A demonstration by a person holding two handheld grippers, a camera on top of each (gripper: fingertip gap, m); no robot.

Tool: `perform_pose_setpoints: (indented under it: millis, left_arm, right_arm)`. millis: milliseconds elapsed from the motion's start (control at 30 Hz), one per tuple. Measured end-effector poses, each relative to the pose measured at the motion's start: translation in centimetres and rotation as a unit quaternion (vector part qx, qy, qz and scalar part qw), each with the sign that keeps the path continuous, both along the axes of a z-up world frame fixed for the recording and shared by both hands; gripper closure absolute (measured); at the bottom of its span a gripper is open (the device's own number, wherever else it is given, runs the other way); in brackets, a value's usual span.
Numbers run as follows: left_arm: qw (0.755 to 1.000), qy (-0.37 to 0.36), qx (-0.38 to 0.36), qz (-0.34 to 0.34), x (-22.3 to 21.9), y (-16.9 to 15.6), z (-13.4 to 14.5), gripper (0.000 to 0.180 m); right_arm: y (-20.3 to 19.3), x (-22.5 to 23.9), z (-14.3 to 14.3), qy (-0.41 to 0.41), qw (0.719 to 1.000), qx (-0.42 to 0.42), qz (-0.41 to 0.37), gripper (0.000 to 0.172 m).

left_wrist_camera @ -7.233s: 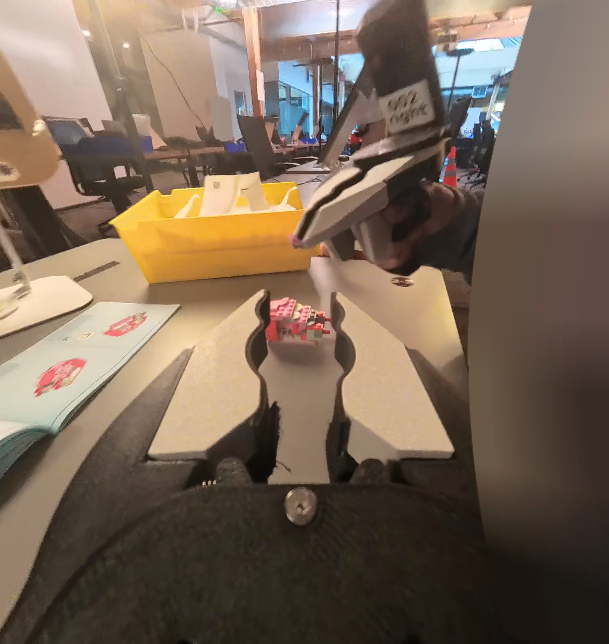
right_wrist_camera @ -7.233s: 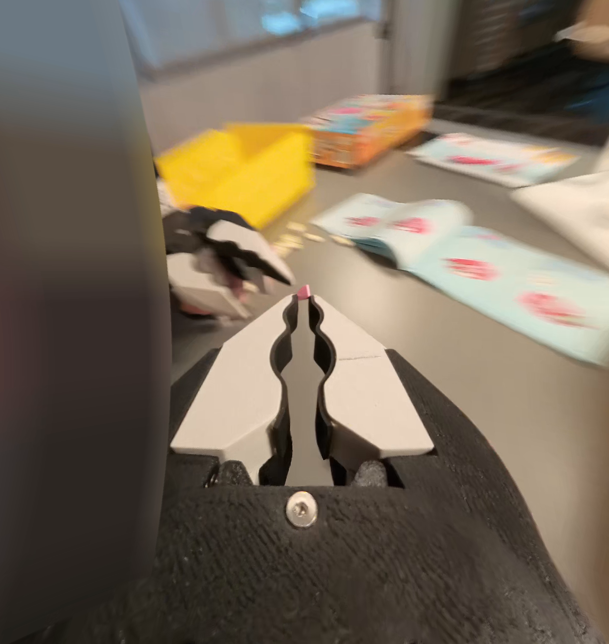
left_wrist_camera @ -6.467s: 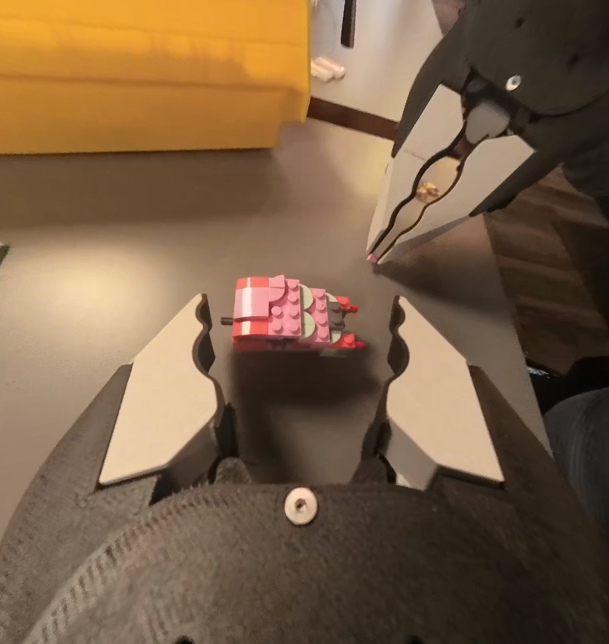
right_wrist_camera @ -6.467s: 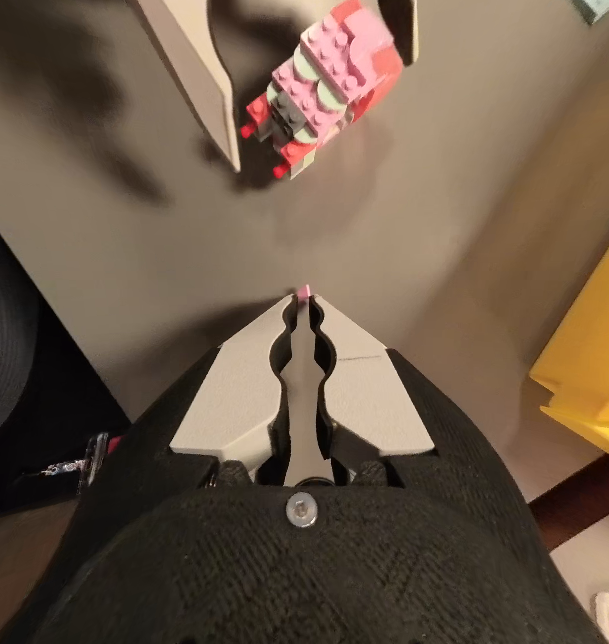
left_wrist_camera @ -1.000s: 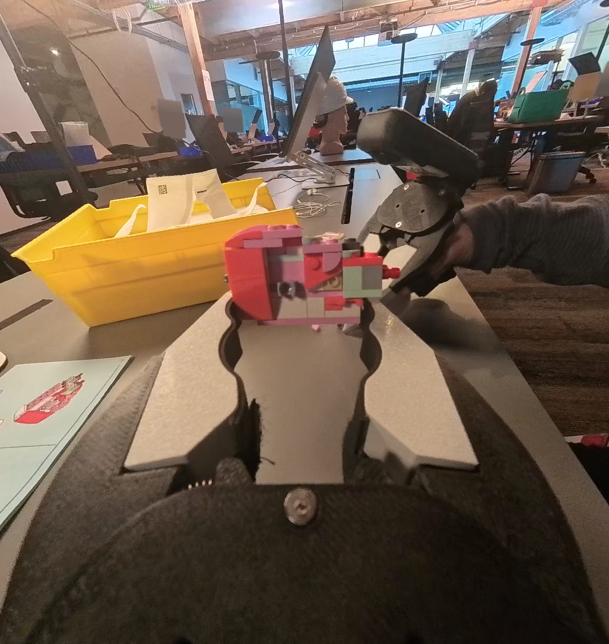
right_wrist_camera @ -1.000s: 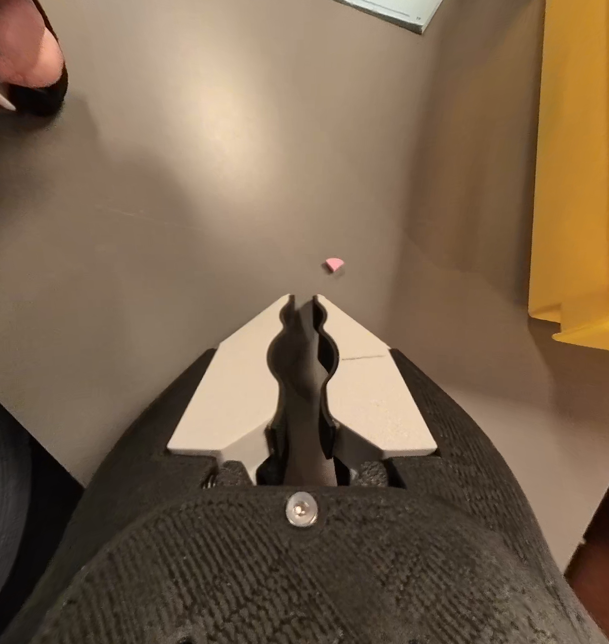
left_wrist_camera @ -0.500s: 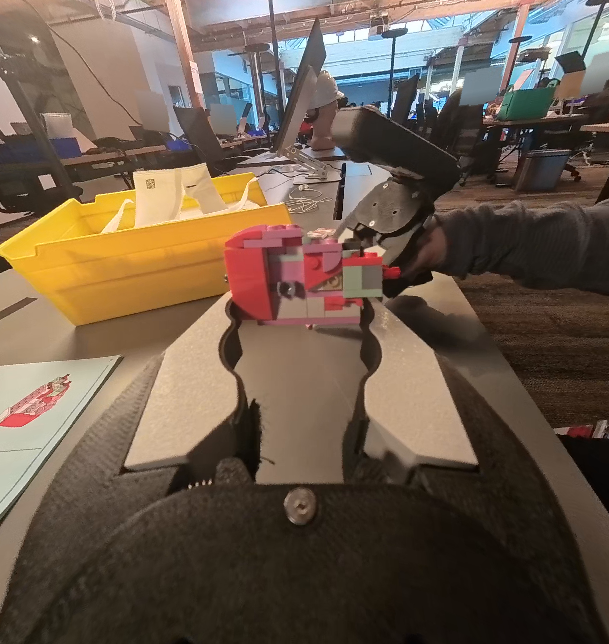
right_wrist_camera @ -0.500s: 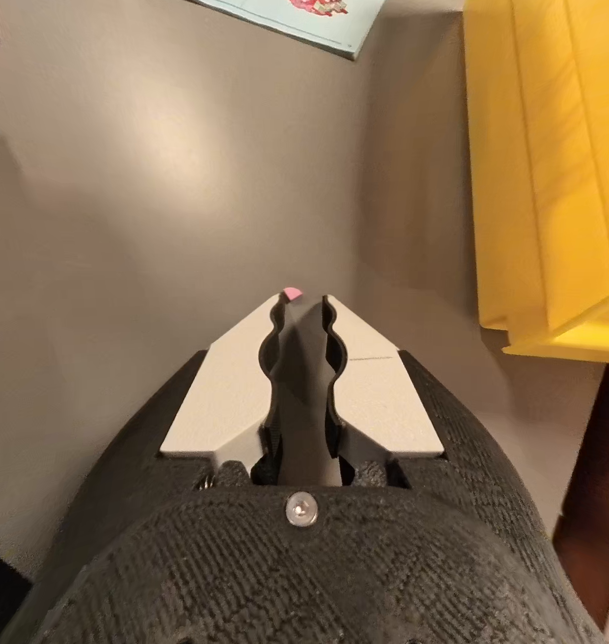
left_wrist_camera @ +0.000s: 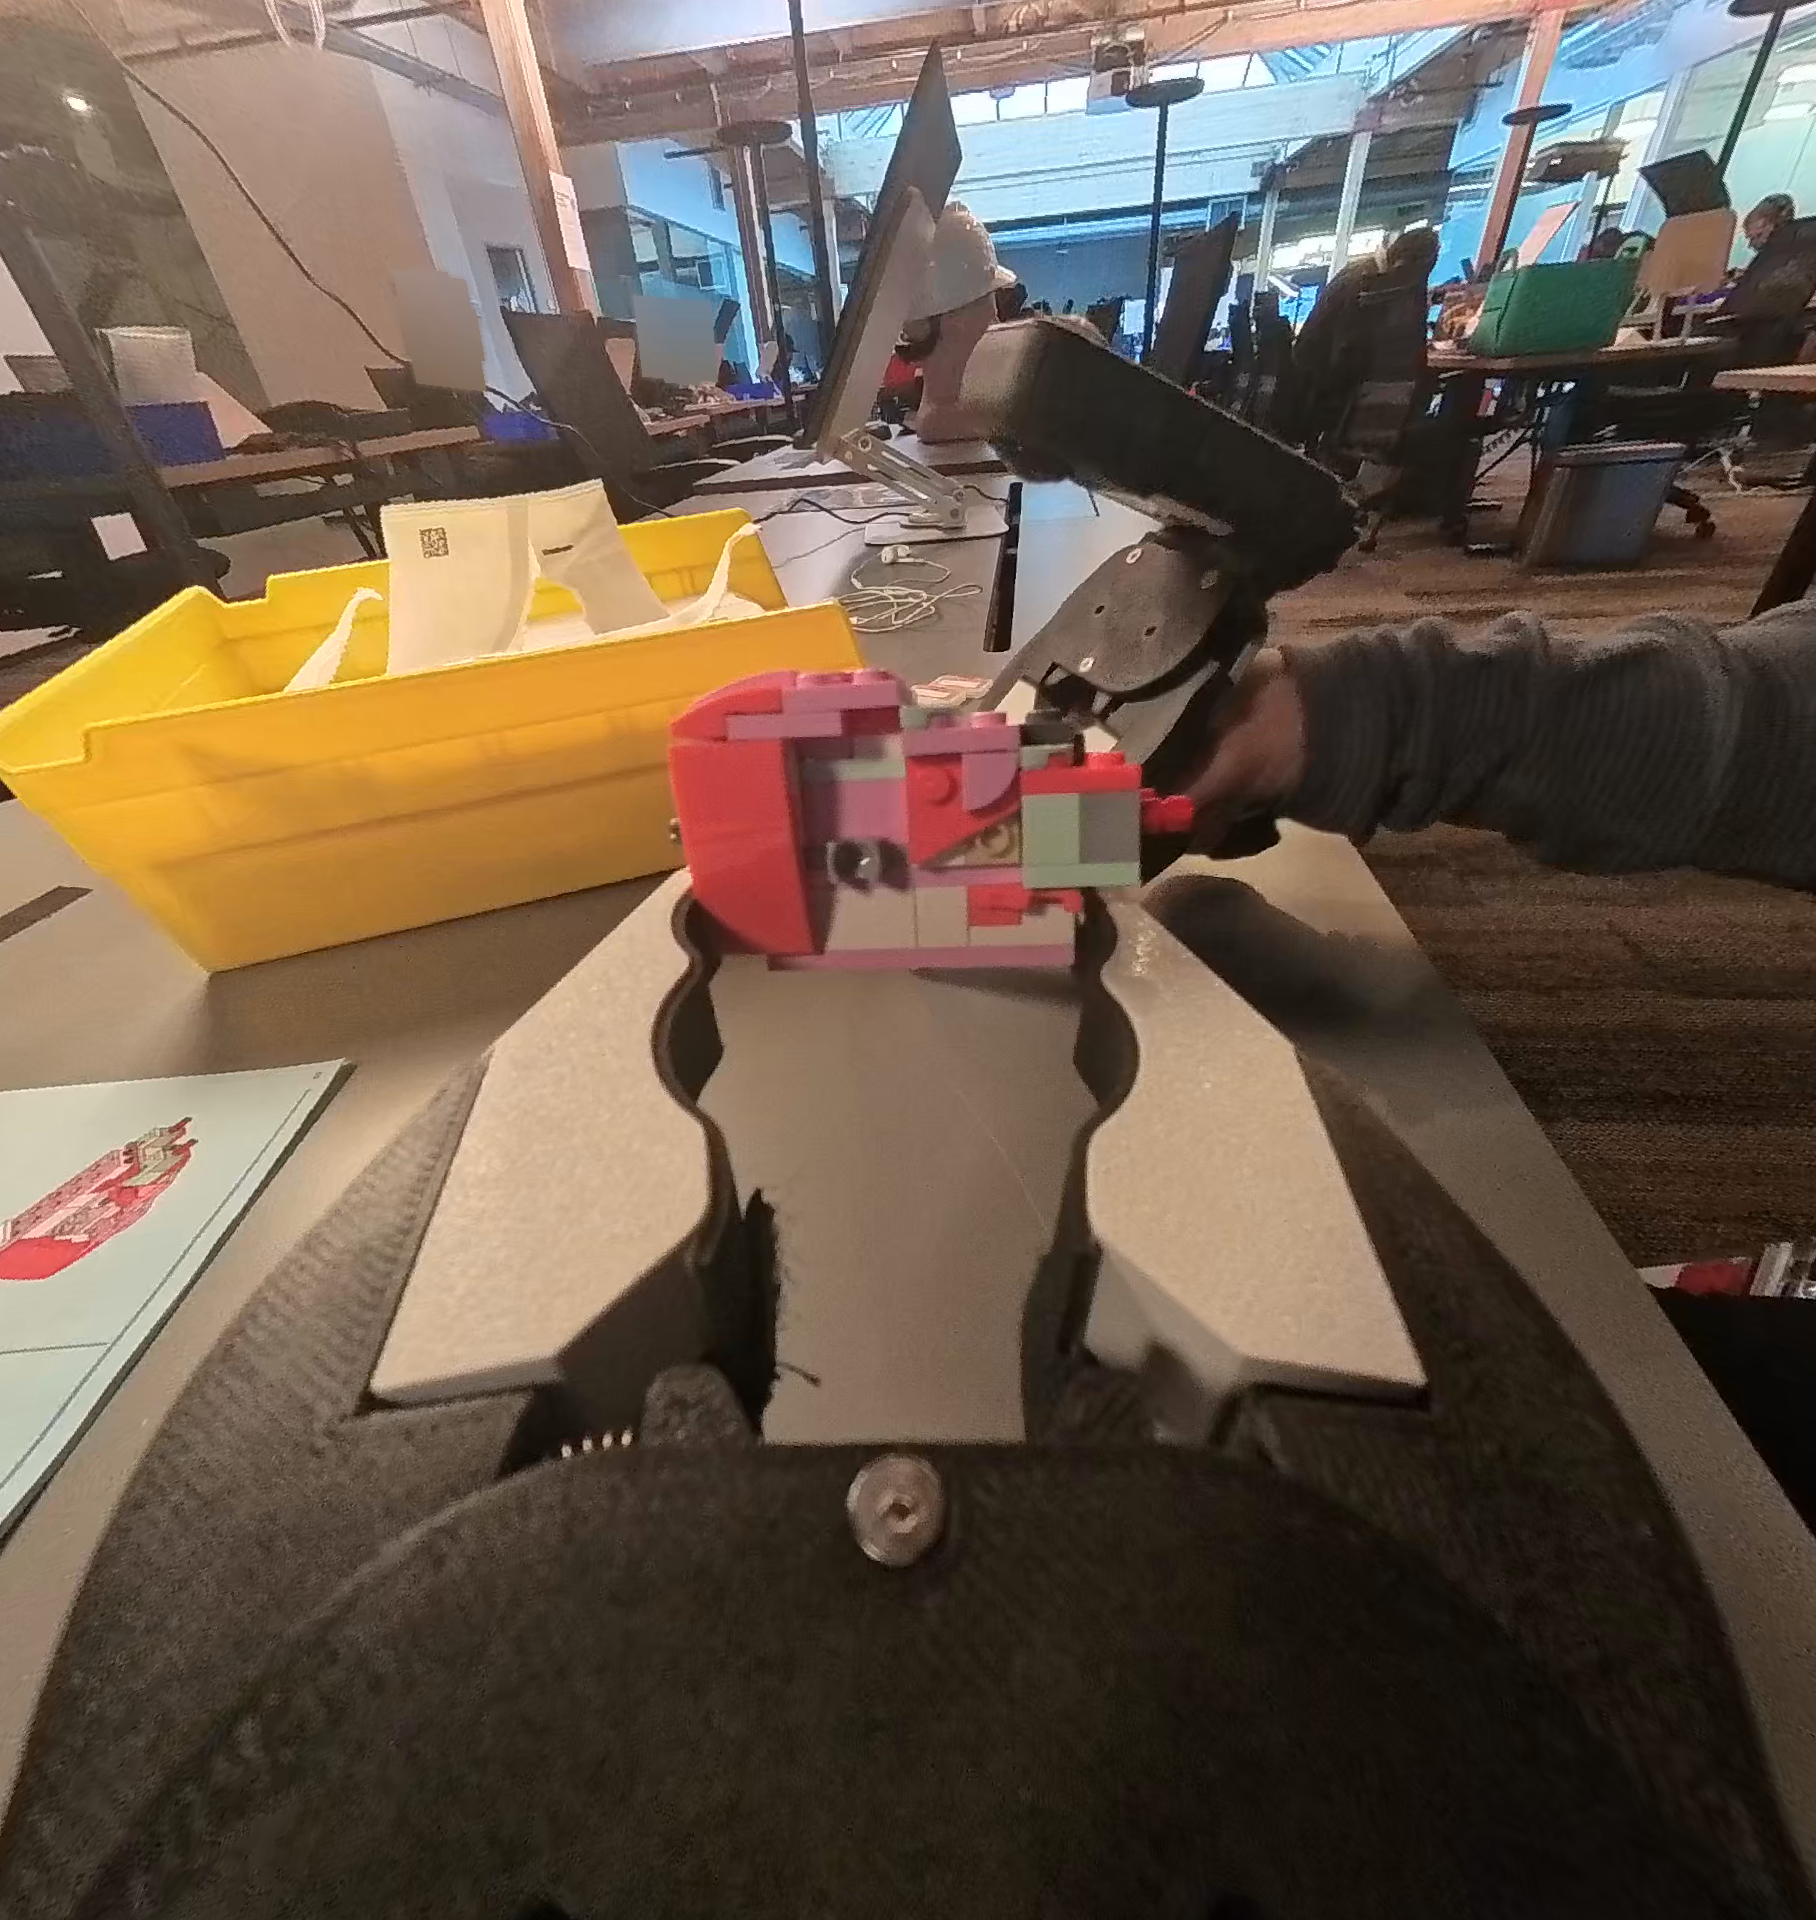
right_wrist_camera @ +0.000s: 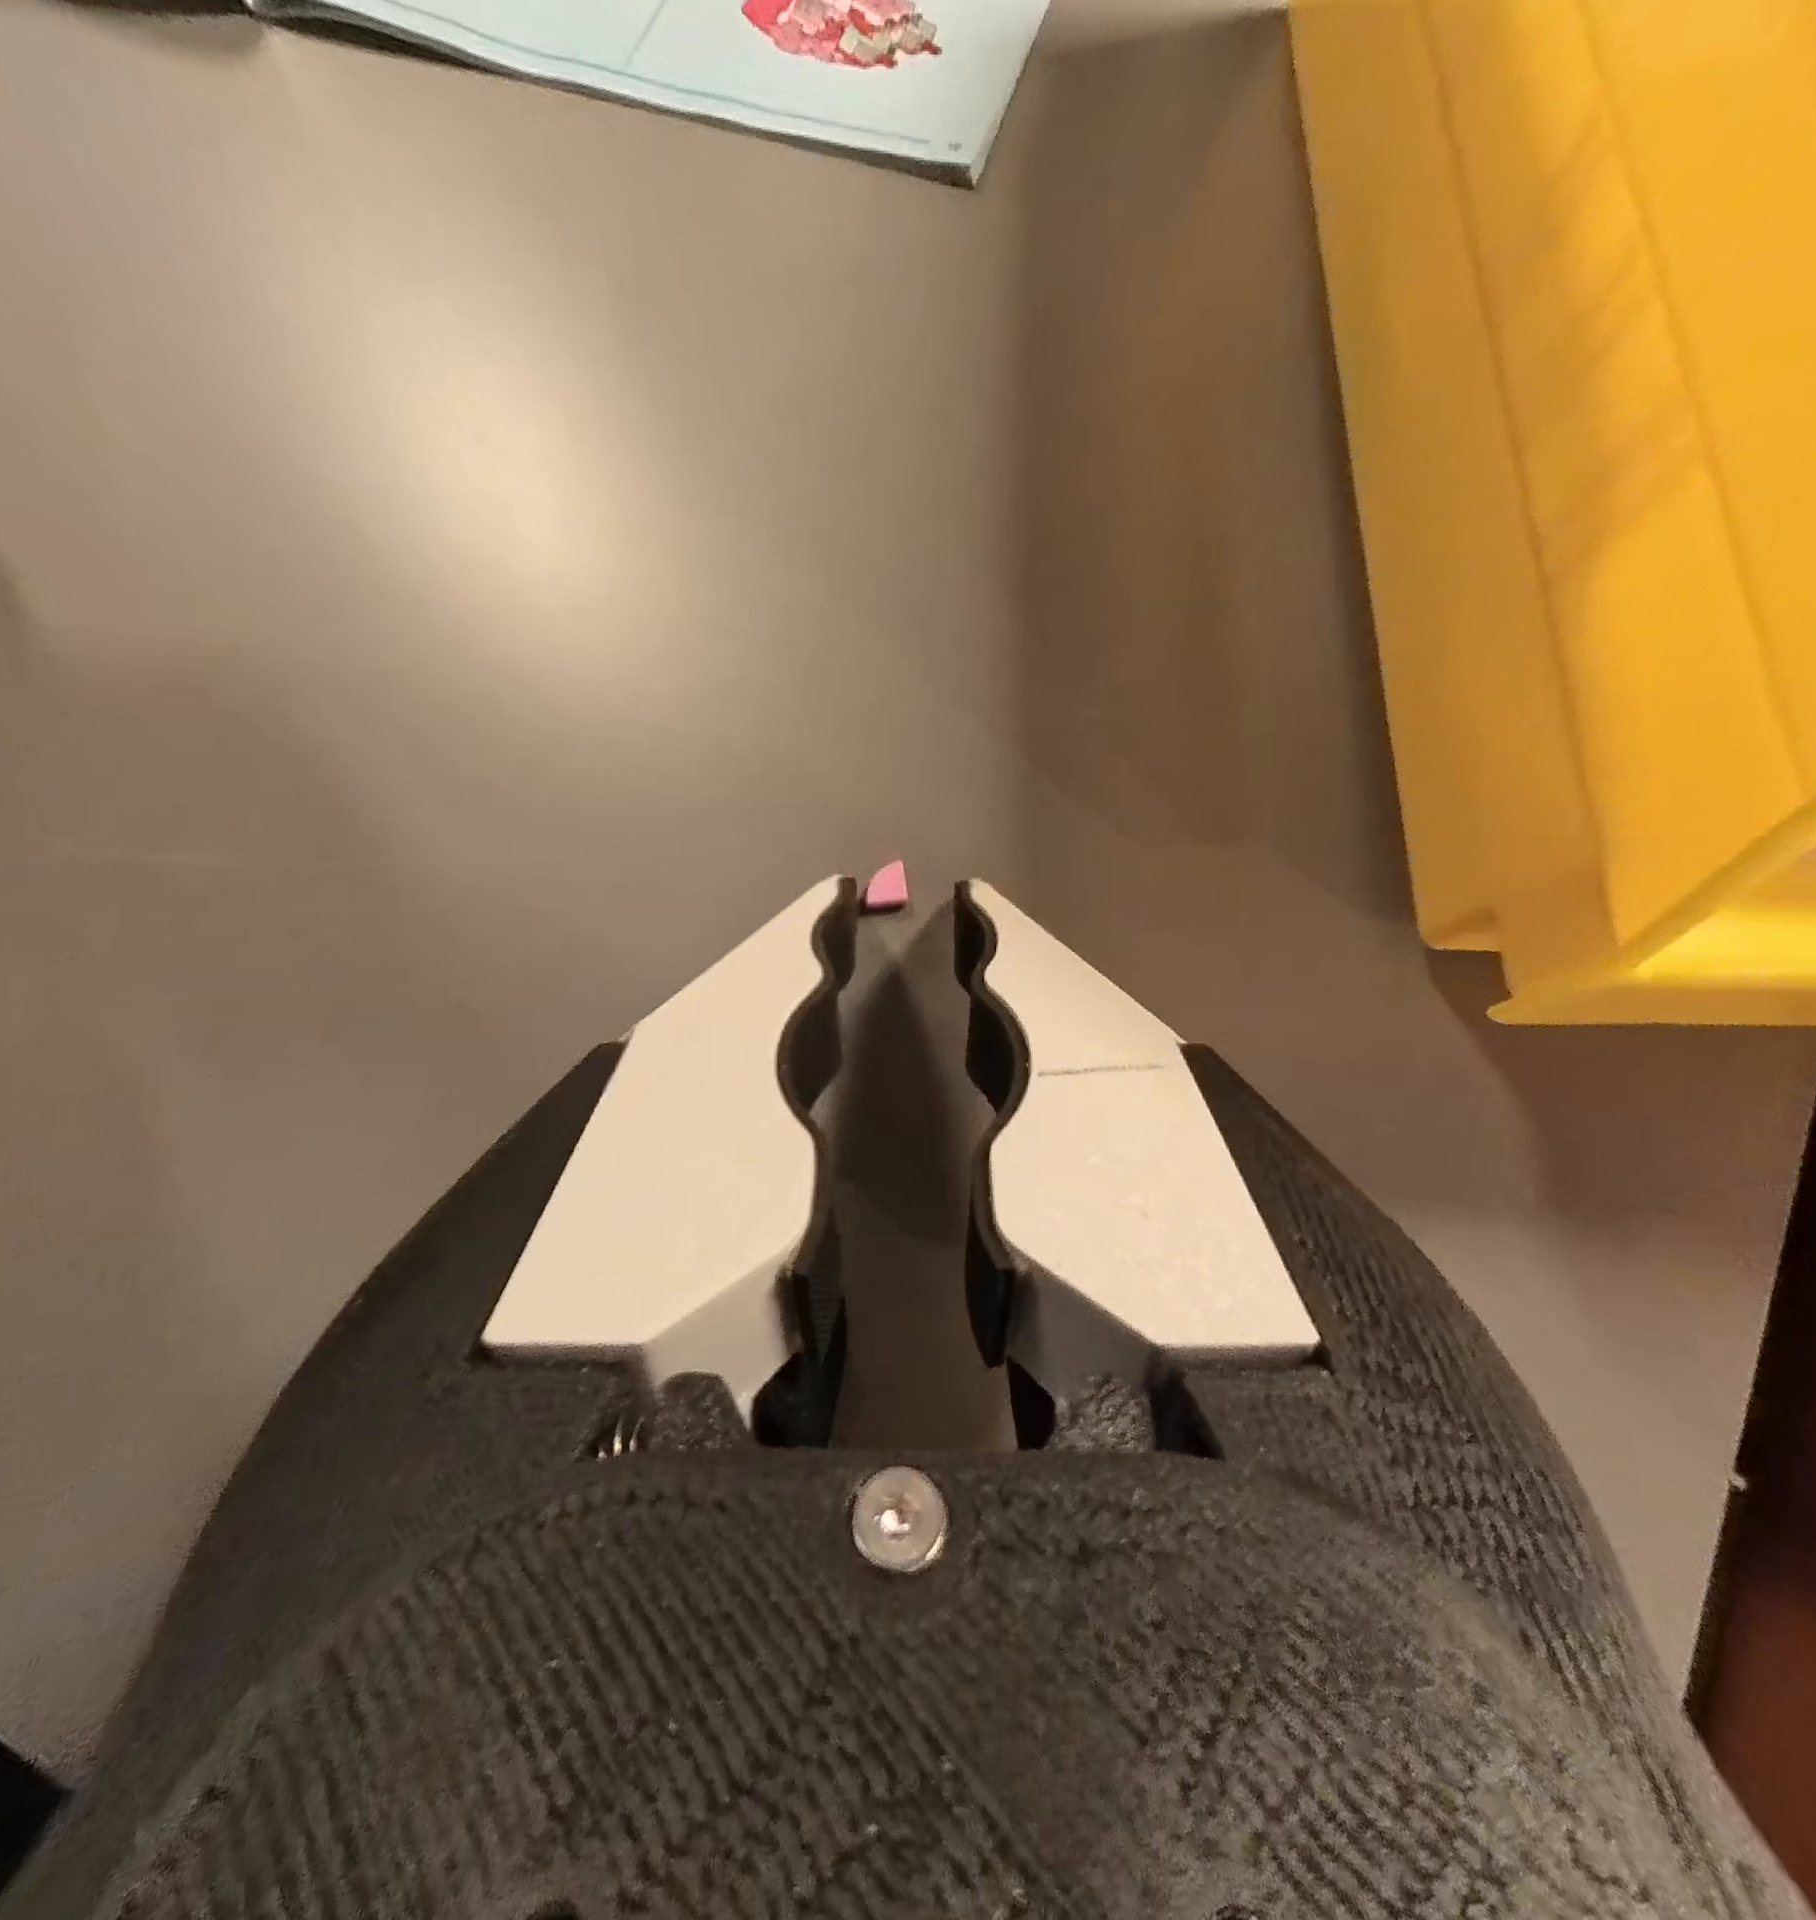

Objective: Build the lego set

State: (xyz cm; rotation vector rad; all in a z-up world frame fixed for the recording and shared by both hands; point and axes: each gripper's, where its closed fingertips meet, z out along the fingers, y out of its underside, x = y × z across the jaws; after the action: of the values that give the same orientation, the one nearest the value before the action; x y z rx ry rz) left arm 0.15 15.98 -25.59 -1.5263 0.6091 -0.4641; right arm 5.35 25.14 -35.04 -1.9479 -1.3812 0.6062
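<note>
LEFT WRIST VIEW
Hidden: far side of brick model (left_wrist_camera: pixel 904 821) and tips of right gripper (left_wrist_camera: pixel 1122 665) out of sight behind model; model edges a bit blurred.
Fingers: left gripper (left_wrist_camera: pixel 893 925) wide, clamped on brick model end to end, both tips pressed to its ends; model lifted off table (left_wrist_camera: pixel 1299 966).
Model: red, pink, pale green, grey plastic bricks, studs on top, rounded red nose at left, small red peg at right.
Nearby: yellow plastic bin (left_wrist_camera: pixel 384 790) w/ white bags behind at left; pale blue booklet (left_wrist_camera: pixel 93 1226) at left edge, cut off; sleeve (left_wrist_camera: pixel 1610 748) and hand (left_wrist_camera: pixel 1247 758) on right gripper.

RIGHT WRIST VIEW
Hidden: lower part of pink piece (right_wrist_camera: pixel 886 889) covered by fingertip; whether it rests on the table or is raised can't be told.
Fingers: right gripper (right_wrist_camera: pixel 899 894) a narrow way apart; pink piece against left fingertip (right_wrist_camera: pixel 836 896), clear gap to right one, so not gripped.
Piece: tiny, flat, one rounded corner.
Nearby: smooth grey-brown table w/ glare; yellow bin wall at right, ribbed; booklet corner (right_wrist_camera: pixel 831 94) at top, cut off.
</note>
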Motion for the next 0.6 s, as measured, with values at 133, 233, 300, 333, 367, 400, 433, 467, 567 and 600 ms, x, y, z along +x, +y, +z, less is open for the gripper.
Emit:
perform_pose_setpoints:
  millis: [133,233,300,333,367,400,433,467,567,600]
  left_arm:
    - [1.0,-0.001,0.0,-0.001,0.0,0.0,0.0,0.112]
    - [1.0,-0.001,-0.001,-0.002,0.0,0.0,0.0,0.112]
    - [1.0,-0.001,0.0,-0.003,0.0,-0.1,0.0,0.112]
    - [1.0,-0.002,0.0,-0.004,0.0,-0.1,0.0,0.112]
    - [1.0,-0.002,0.001,-0.007,0.1,-0.2,0.0,0.112]
    - [1.0,-0.005,0.002,-0.013,0.2,-0.3,0.1,0.112]
    - [1.0,-0.009,0.005,-0.024,0.4,-0.5,0.3,0.112]
    - [0.999,-0.015,0.007,-0.04,0.7,-0.9,0.5,0.112]
    - [0.993,-0.043,0.005,-0.109,1.8,-2.3,1.2,0.112]
    - [0.99,-0.053,0.001,-0.134,2.2,-2.8,1.4,0.112]
  right_arm:
    - [-0.1,-0.2,0.0,-0.007,1.0,-0.001,0.005,0.159]
    - [-0.2,-0.2,-0.1,-0.016,1.0,-0.001,0.017,0.165]
    - [-0.3,-0.3,-0.1,-0.023,0.999,-0.001,0.026,0.166]
    - [-0.3,-0.3,-0.1,-0.027,0.999,-0.002,0.031,0.166]
    - [-0.3,-0.3,-0.1,-0.031,0.999,-0.004,0.039,0.166]
    - [-0.4,-0.3,-0.1,-0.038,0.998,-0.003,0.048,0.167]
    - [-0.3,-0.2,0.0,-0.046,0.997,0.002,0.058,0.167]
    - [-0.4,-0.4,0.5,-0.045,0.996,0.014,0.072,0.167]
    - [-3.3,-2.7,5.8,0.05,0.98,0.045,0.188,0.167]
    - [-4.9,-3.4,8.2,0.09,0.966,0.056,0.237,0.167]
